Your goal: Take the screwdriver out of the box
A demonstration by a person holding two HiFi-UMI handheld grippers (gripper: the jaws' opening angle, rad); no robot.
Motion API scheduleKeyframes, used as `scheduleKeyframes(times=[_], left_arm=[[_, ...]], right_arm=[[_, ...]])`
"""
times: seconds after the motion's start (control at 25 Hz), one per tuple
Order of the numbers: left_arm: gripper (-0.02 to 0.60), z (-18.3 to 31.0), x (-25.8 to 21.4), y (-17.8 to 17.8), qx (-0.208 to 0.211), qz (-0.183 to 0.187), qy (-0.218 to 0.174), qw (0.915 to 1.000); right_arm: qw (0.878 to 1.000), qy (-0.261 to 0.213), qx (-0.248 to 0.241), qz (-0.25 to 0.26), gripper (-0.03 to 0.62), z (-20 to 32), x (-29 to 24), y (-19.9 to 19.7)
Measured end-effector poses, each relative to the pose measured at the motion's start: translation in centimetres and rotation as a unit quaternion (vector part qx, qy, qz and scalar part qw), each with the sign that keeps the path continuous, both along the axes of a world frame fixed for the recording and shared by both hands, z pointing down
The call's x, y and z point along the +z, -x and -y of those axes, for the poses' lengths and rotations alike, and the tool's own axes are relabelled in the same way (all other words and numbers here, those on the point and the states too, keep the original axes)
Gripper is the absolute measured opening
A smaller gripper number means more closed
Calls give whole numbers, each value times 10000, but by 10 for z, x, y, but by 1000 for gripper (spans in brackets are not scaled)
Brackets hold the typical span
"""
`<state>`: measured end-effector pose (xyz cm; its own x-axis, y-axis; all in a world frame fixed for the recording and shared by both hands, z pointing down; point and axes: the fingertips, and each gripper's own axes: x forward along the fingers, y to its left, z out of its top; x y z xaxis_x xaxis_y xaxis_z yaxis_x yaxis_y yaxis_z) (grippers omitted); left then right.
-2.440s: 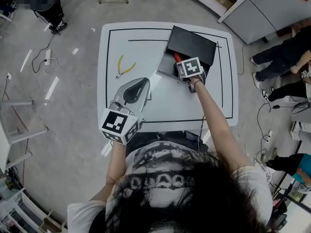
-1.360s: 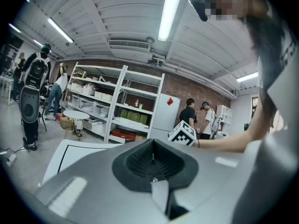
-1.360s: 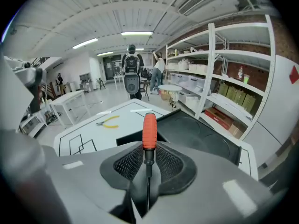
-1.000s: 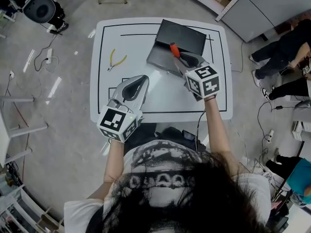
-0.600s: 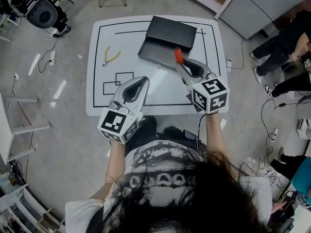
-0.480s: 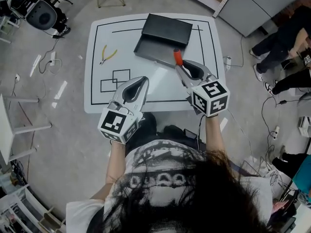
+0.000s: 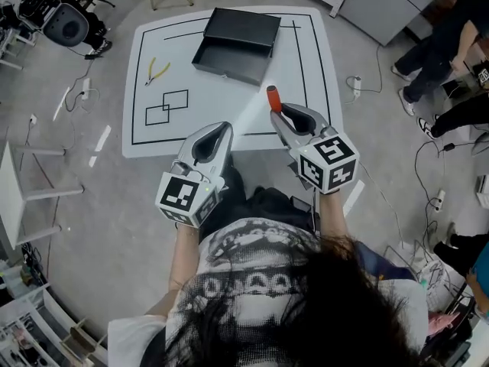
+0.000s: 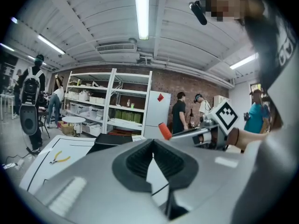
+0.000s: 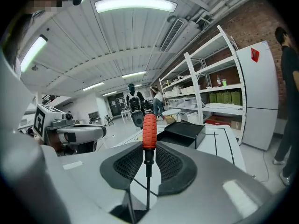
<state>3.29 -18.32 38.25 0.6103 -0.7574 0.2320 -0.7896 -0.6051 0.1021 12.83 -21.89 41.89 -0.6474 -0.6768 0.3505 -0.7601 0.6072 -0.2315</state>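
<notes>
Head view shows the screwdriver [image 7: 272, 98] already out of the box [image 7: 237, 40]. The box sits open near the top of the white table [image 7: 306, 67], well apart from the tool. The right gripper [image 7: 276, 115] holds the screwdriver over the lower part of the table, close to its bottom edge. The right gripper view shows how: the jaws are clamped on the thin metal shaft, and the orange handle stands up clear beyond the tips.

The left gripper [image 7: 227, 126] is lower and to the left in the frame, near the right one. Its tips are closed together with nothing between them.

The main risk, as I judge it, is the grip itself. The pads pinch a slim, smooth shaft while the heavier handle sticks out past them. A quick swing or a roll of the hand could make the tool pivot or slide through the pads. Because the hold is so near the table's edge, a slip may send the screwdriver to the floor rather than onto the tabletop.

A second risk is a knock. The handle juts out unguarded, and the left gripper is close enough that bringing the hands together could bump it and loosen the hold.

Setting it down too fast could also let it roll, since the handle looks round.
</notes>
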Motion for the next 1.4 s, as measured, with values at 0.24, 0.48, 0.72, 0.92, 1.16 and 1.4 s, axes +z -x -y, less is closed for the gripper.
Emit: scheduleKeyframes(times=[0.24,0.48,0.72,0.92,1.16,1.4], left_arm=[[0,-31,0,-14,-71,126,68,9999],[0,-46,-1,-21,-55,180,108,9998],[0,-56,2,-11,-91,176,167,9997],[0,-68,3,9,-104,158,196,9996],[0,-92,10,48,-62,116,278,9995],[0,-122,12,92,37,75,278,9996]], right_arm=[[9999,72,-57,144,84,-33,3,-11],[9996,123,-133,202,84,-53,3,-11],[9994,201,-210,183,84,-67,5,2],[9993,283,-203,156,84,-84,9,20],[9991,353,-179,118,84,-108,13,60],[9989,423,-190,48,84,-144,16,109]])
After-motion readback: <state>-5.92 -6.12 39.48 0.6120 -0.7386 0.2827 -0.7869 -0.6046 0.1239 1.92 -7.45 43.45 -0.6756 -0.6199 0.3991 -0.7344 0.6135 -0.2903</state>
